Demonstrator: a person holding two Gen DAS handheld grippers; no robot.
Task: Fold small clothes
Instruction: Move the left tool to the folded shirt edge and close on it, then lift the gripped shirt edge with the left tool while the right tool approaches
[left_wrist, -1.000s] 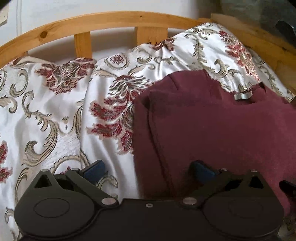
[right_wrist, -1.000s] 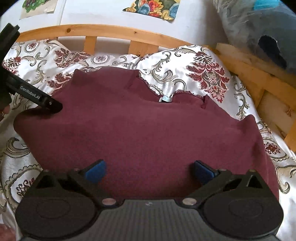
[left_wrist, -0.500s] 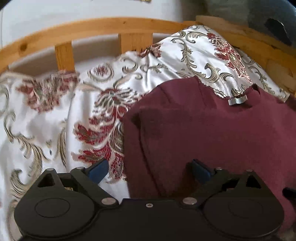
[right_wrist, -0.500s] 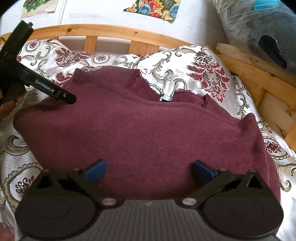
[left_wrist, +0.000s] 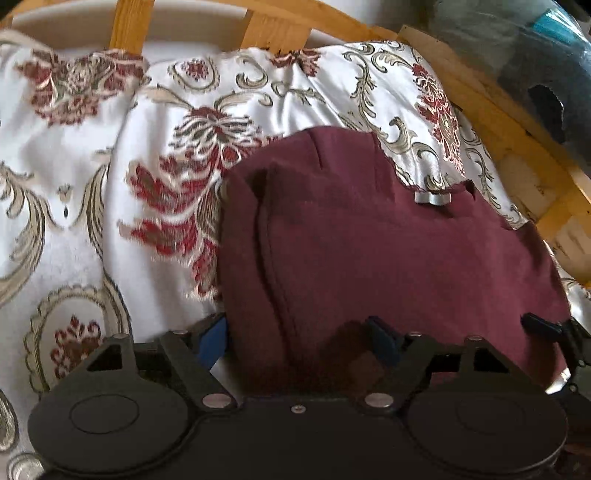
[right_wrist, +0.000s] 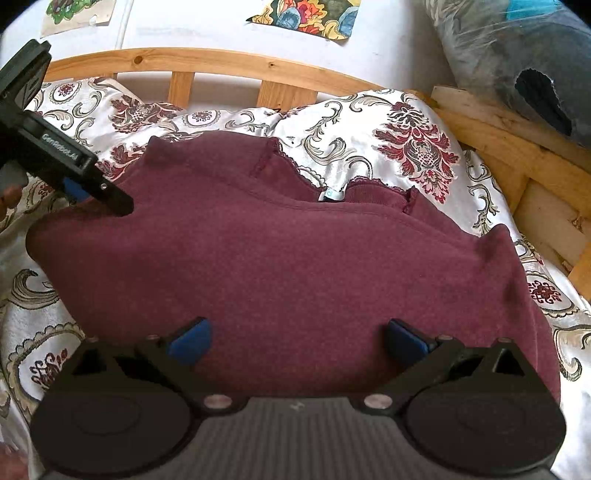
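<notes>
On the floral bedspread (right_wrist: 369, 147) the maroon top (right_wrist: 295, 266) lies crosswise, neckline toward the headboard (right_wrist: 221, 66); left gripper (left_wrist: 295, 336) closing round its edge, right gripper (right_wrist: 295, 339) released.

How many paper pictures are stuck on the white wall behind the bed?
2. One green picture is at the top left, and one colourful picture is at the top centre. Both are cut by the frame edge, so more may be hidden.
</notes>
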